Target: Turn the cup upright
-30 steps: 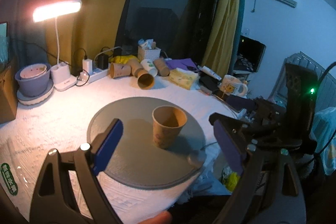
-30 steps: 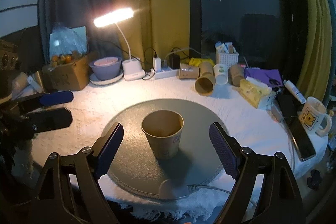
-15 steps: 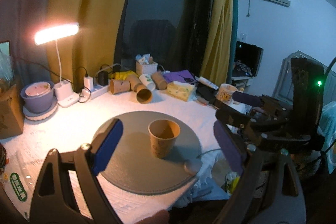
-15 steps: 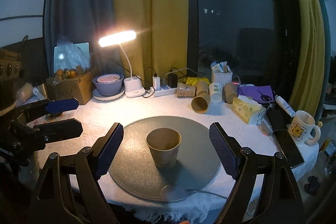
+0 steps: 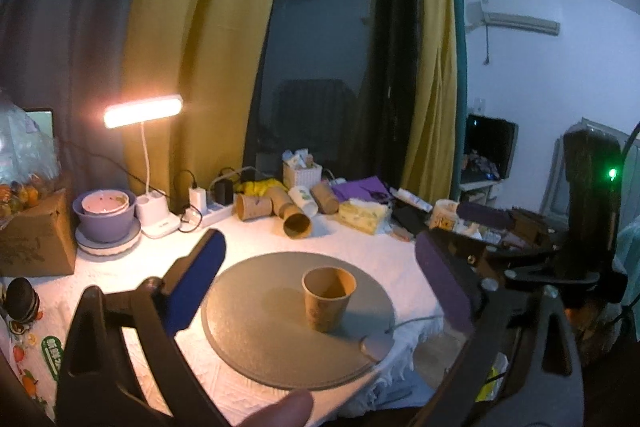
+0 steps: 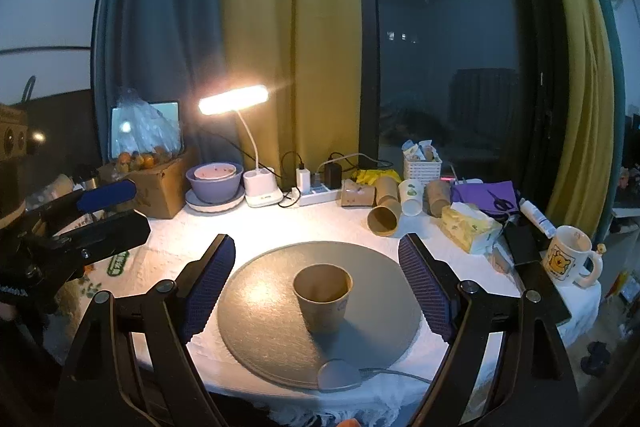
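Note:
A brown paper cup stands upright, mouth up, near the middle of a round grey mat on the white-clothed table. My left gripper is open and empty, held back from the cup and above the table's near edge. My right gripper is open and empty too, well short of the cup. Each gripper shows at the edge of the other's view: the right one and the left one.
At the table's back stand a lit desk lamp, stacked bowls, a power strip, several lying paper cups, a tissue pack and a mug. A cardboard box sits at the left.
Both grippers have drawn back and up from the upright cup, so it looks smaller and more of the room shows. The cup has not moved.

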Available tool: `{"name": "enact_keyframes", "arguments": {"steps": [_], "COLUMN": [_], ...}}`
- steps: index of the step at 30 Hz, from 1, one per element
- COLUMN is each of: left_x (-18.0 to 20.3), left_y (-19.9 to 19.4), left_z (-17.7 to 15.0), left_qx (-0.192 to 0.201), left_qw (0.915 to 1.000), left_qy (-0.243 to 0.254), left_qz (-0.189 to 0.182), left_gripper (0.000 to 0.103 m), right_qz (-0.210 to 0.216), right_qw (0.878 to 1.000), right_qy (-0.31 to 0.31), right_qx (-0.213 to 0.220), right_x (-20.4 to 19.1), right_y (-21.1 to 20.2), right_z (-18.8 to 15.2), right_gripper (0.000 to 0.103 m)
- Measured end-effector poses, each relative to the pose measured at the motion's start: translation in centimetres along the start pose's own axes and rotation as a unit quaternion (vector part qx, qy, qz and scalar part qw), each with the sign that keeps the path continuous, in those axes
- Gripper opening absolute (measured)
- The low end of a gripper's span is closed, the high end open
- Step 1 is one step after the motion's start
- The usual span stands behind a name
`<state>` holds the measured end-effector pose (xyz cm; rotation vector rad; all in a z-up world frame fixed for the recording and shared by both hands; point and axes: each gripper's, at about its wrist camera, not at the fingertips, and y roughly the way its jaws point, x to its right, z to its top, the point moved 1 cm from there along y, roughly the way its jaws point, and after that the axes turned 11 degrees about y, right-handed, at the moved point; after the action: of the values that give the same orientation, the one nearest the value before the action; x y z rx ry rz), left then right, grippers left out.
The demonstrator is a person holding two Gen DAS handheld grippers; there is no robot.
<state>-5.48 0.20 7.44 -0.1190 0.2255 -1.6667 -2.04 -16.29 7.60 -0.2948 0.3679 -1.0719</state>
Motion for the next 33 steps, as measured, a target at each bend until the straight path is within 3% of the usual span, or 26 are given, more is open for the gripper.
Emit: {"name": "enact_keyframes", "arguments": {"steps": [15,33], "left_x": [-0.3,-0.2], "left_y": [-1.4,-1.4], "left_z": [0.4,0.4], "left_qx": [0.029,0.028], "left_qw": [0.9995,0.9995], "left_qy": [0.001,0.0], "left_qz": [0.015,0.017], "left_gripper": [0.097,0.097], "right_qz": [0.001,0.002], "right_qw": [1.0,1.0], "right_qy": [-0.009,-0.01], "right_qx": [0.009,0.006], "right_x": [-1.0,-1.2], "right_y": [-0.8,-0.8], "right_z": [0.7,0.5], "right_gripper": [0.086,0.086]}}
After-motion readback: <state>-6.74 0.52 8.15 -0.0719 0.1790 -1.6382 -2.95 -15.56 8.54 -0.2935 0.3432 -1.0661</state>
